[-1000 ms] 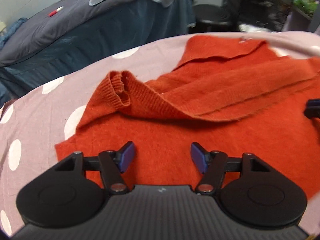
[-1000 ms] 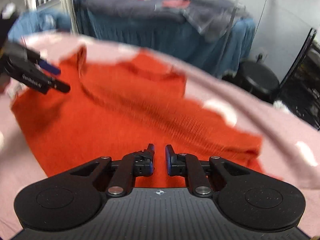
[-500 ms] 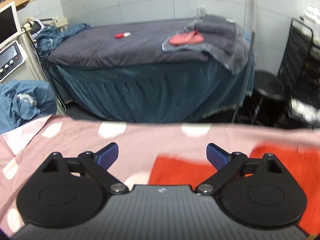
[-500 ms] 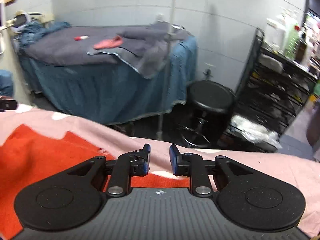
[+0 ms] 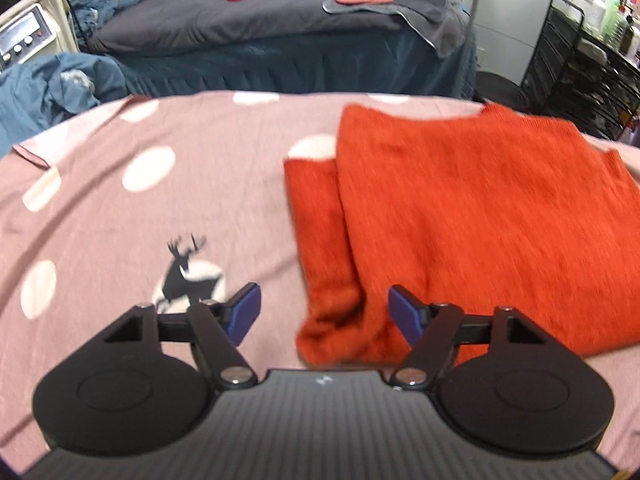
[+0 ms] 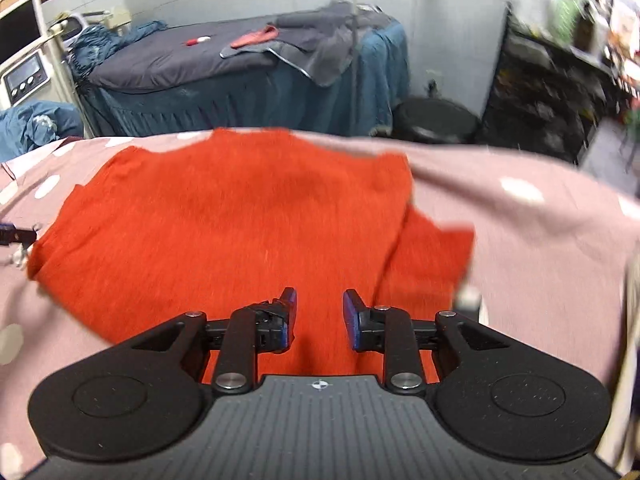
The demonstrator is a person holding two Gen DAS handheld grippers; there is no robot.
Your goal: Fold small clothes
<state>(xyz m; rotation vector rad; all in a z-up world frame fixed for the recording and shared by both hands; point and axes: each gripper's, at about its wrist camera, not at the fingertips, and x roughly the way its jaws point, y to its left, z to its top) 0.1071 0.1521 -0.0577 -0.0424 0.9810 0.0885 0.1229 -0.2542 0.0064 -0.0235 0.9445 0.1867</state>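
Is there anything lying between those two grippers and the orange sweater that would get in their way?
Nothing visible does. The left gripper hovers open at the orange sweater near edge, and the right gripper is open directly over the knit. Only the pink dotted cloth lies around it.

orange-red sweater [image 5: 480, 208], pink white-dotted cloth [image 5: 120, 220], black deer print [image 5: 182, 272]

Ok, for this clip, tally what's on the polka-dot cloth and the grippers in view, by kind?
Orange knit sweater: 1, folded
Pink polka-dot cloth with a deer print: 1
Left gripper: 1, jaws open, empty
Right gripper: 1, jaws open, empty
Total: 4
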